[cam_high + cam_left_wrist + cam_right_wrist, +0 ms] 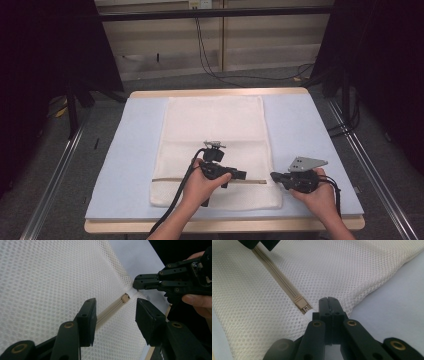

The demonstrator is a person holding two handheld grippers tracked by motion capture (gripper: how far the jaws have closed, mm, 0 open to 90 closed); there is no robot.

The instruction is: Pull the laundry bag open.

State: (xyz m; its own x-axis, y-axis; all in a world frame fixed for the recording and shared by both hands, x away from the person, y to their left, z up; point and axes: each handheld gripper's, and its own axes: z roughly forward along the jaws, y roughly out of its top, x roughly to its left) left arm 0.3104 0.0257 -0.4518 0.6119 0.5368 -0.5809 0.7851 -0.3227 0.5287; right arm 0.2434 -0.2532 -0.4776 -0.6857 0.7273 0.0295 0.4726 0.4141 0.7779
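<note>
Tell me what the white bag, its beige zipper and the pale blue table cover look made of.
White mesh bag: soft synthetic netting, matte, judging by its honeycomb holes. Beige zipper: probably moulded plastic on woven tape. Pale blue table cover: smooth, matte, maybe foam or fabric.

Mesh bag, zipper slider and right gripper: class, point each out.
mesh bag (215, 125): high view, middle of the white netting.
zipper slider (300, 302): right gripper view, its beige body.
right gripper (136, 284): left gripper view, tips of its shut fingers.
</note>
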